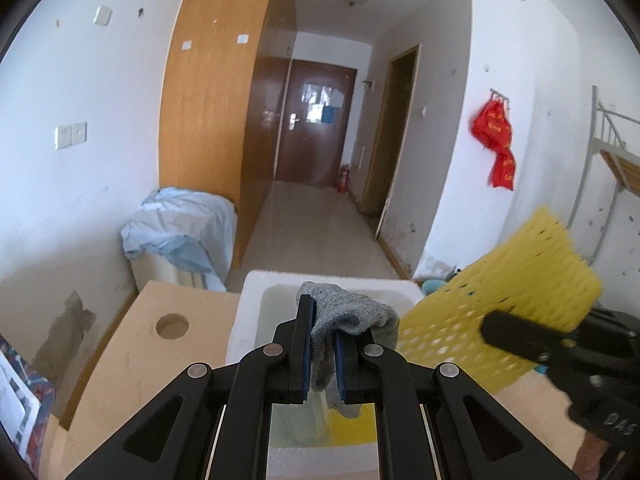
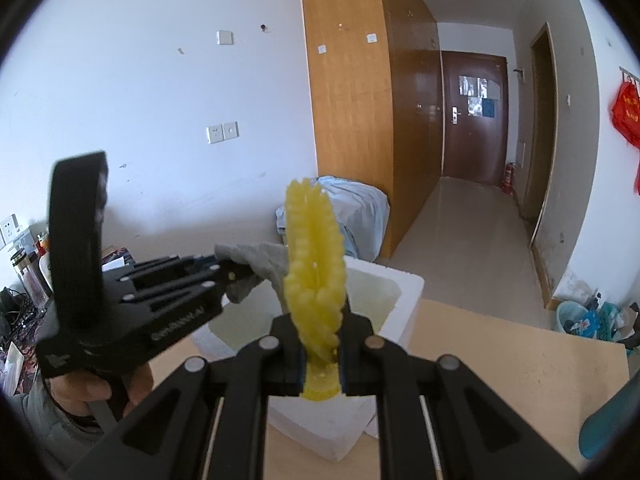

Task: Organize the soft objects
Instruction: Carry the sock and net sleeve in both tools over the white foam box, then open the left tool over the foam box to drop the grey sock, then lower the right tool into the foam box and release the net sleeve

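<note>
Both hand-held grippers hold soft items above white foam box [image 1: 256, 300].

Both views are lit evenly by soft daylight, and only faint shadows are cast. Glare is seen on the corridor floor [image 1: 320, 220] and the dark door [image 1: 316, 120]. Straight lines are bent by fisheye distortion, and black vignetting is shown at the corners. The yellow foam net [image 1: 500, 300] is motion-blurred.

We see the right gripper [image 1: 516, 336] blurred, and the foam box [image 2: 404, 292] floor hidden behind both grippers.
</note>
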`<state>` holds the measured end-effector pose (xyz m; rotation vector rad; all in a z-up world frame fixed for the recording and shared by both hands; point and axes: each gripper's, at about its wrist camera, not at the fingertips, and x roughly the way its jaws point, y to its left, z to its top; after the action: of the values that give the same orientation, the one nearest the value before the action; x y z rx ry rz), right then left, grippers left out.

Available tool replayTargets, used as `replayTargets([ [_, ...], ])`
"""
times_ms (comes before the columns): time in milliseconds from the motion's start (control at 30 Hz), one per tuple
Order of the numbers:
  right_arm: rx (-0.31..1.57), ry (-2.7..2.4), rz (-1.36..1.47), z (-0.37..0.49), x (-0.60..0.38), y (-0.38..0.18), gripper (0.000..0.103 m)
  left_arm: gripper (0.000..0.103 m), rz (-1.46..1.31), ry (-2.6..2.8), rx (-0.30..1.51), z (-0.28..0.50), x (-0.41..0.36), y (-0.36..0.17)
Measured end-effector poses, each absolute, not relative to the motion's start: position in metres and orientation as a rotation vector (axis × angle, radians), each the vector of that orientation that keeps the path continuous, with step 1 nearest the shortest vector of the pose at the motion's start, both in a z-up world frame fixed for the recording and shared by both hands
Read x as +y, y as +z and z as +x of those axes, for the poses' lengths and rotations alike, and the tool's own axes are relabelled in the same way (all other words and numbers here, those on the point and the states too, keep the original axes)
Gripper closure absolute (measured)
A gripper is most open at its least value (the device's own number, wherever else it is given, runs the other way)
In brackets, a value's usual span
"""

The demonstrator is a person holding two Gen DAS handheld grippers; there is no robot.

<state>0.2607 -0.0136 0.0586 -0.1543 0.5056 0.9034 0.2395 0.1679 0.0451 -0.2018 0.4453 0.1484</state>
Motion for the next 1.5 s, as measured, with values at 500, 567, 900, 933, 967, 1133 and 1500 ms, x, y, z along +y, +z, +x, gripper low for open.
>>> replayTargets([
  [500, 0.524, 0.899, -0.162, 0.265, -0.011, 0.058, 0.088, 0.01, -0.168, 0.248, 0.392, 0.223, 0.16, 0.036],
  [567, 0.529, 0.897, -0.16, 0.267, -0.01, 0.057, 0.088, 0.002, -0.155, 0.264, 0.375, 0.218, 0.159, 0.039],
  [900, 0.547, 0.904, -0.179, 0.272, 0.008, 0.049, 0.088, 0.001, -0.193, 0.287, 0.337, 0.185, 0.169, 0.041],
  [933, 0.548, 0.901, -0.18, 0.273, 0.009, 0.049, 0.088, 0.001, -0.199, 0.288, 0.335, 0.18, 0.171, 0.041],
  [967, 0.549, 0.899, -0.178, 0.274, 0.011, 0.048, 0.088, 0.001, -0.207, 0.295, 0.332, 0.176, 0.173, 0.04],
  [1133, 0.559, 0.896, -0.183, 0.279, 0.019, 0.044, 0.088, 0.001, -0.236, 0.301, 0.32, 0.154, 0.184, 0.039],
  [1500, 0.599, 0.906, -0.21, 0.29, 0.037, 0.029, 0.088, 0.001, -0.254, 0.289, 0.341, 0.14, 0.189, 0.03],
])
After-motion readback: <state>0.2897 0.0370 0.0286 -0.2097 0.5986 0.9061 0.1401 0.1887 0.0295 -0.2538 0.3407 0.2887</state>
